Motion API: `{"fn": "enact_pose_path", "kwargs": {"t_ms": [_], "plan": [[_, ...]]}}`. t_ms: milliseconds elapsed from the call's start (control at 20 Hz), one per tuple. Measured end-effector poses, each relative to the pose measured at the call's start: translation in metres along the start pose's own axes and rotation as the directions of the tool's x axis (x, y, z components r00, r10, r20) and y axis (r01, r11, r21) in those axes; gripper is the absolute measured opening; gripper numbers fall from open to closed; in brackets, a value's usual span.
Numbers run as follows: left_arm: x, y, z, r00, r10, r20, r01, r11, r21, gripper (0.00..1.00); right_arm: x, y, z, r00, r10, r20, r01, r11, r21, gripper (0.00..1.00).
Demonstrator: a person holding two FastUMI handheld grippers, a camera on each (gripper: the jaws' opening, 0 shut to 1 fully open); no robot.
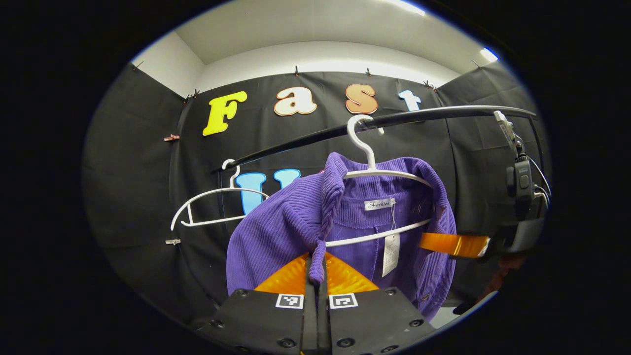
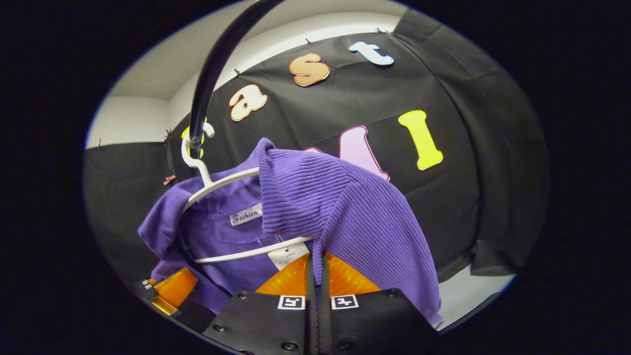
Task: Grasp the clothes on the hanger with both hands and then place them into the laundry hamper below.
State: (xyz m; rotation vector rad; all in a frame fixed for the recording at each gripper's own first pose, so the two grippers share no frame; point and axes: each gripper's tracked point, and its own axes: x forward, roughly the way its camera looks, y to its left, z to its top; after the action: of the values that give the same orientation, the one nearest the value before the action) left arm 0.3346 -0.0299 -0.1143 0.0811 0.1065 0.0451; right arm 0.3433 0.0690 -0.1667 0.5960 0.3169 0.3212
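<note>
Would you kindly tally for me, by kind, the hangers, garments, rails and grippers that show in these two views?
Hangers: 2, a white one carrying the garment and a bare white one
Garments: 1, the purple top
Rails: 1, the black rail
Grippers: 2, the left gripper and the right gripper, each shut on the purple top
Total: 6

**Two close, upward-tilted views of one sweater**

The left gripper view looks forward and slightly up along the left gripper (image 1: 316,276), very near the purple sweater (image 1: 276,231) on its white hanger (image 1: 367,158), with the black rail (image 1: 394,120) overhead. The right gripper view faces the same sweater (image 2: 345,207), hanger (image 2: 207,182) and rail (image 2: 209,74) from the opposite side, equally near, past the right gripper (image 2: 318,276). Each view also catches the other gripper at its edge.
</note>
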Motion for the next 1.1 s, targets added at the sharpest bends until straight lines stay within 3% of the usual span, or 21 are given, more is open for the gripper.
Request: {"fn": "enact_pose_path", "kwargs": {"t_ms": [100, 150, 350, 550, 650, 850, 1100], "plan": [[0.001, 0.0, -0.001, 1.0, -0.01, -0.007, 0.01, 1.0, -0.006, 0.05, -0.003, -0.002, 0.009, 0.999, 0.028, -0.023, -0.027, 0.999, 0.047, 0.09], [0.002, 0.001, -0.003, 1.0, -0.012, -0.014, 0.012, 1.0, -0.005, 0.05, -0.006, -0.005, 0.008, 0.999, 0.033, -0.042, -0.03, 0.998, 0.057, 0.05], [0.008, -0.003, -0.007, 0.999, -0.03, -0.04, 0.03, 1.0, 0.007, 0.05, 0.004, -0.02, 0.011, 0.995, 0.054, -0.086, -0.046, 0.995, 0.092, 0.05], [0.013, -0.006, -0.009, 0.997, -0.051, -0.058, 0.053, 0.998, 0.025, 0.05, 0.015, -0.04, 0.024, 0.994, 0.024, -0.106, -0.021, 0.999, 0.036, 0.05], [0.015, -0.005, -0.01, 0.996, -0.052, -0.078, 0.054, 0.998, 0.032, 0.05, 0.018, -0.055, 0.044, 0.997, -0.014, -0.075, 0.014, 1.0, -0.01, 0.05], [0.02, -0.001, -0.007, 0.994, -0.041, -0.097, 0.045, 0.998, 0.035, 0.05, 0.027, -0.088, 0.074, 0.997, -0.08, -0.015, 0.081, 0.996, 0.033, 0.05], [0.021, 0.002, -0.004, 0.993, -0.033, -0.115, 0.036, 0.999, 0.025, 0.05, 0.041, -0.098, 0.114, 0.984, -0.128, 0.122, 0.131, 0.991, -0.017, 0.05]]}}
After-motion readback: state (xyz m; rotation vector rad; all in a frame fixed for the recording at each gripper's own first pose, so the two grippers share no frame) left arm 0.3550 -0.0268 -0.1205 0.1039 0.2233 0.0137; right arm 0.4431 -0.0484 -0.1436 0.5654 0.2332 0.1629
